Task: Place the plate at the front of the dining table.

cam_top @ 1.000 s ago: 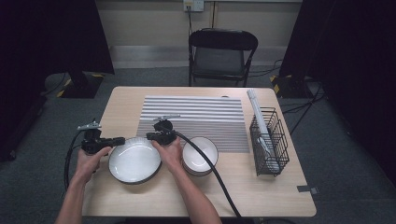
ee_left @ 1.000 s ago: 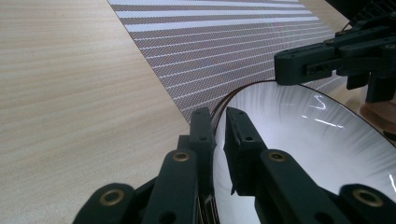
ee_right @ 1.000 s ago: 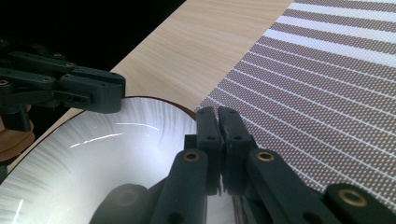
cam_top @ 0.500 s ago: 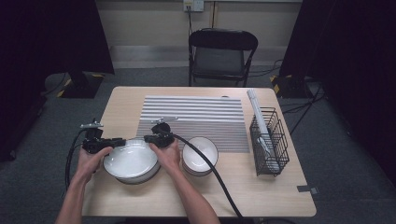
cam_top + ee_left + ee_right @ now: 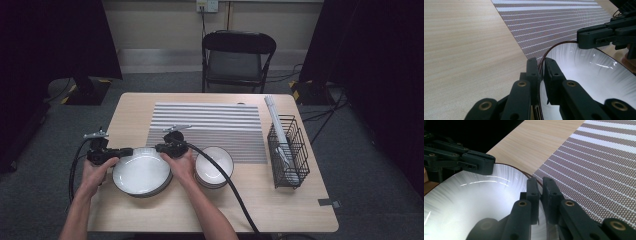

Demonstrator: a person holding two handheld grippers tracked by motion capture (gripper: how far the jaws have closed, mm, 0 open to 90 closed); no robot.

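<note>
**Both grippers clamped on the rim of the wide bowl**

The table (image 5: 300, 200) is light wood, and a folding chair (image 5: 237, 57) stands behind its far edge. A striped mat (image 5: 210, 122) covers the middle of the tabletop, brown and white bands running across it. At the right side stands a black wire rack (image 5: 287, 150) with a pale long piece lying in it and sticking out toward the far edge.

The wide bowl (image 5: 141, 171) sits near the front left of the table, just off the near left corner of the mat, white inside with a dark rim. Just to its right is a smaller bowl (image 5: 214, 166), also white inside.

The left gripper (image 5: 120, 151) reaches in from the left, and in the left gripper view its jaws pinch the wide bowl's rim (image 5: 541, 67), one jaw outside the wall and one inside; they have just been closing on it. The right gripper (image 5: 161, 148) meets the same bowl at its far right edge, and in the right gripper view its jaws likewise straddle the rim (image 5: 539, 185) and press on it, having just eased very slightly. Each gripper view shows the other gripper across the bowl's white hollow. Black cables trail from both grippers toward the near edge.
</note>
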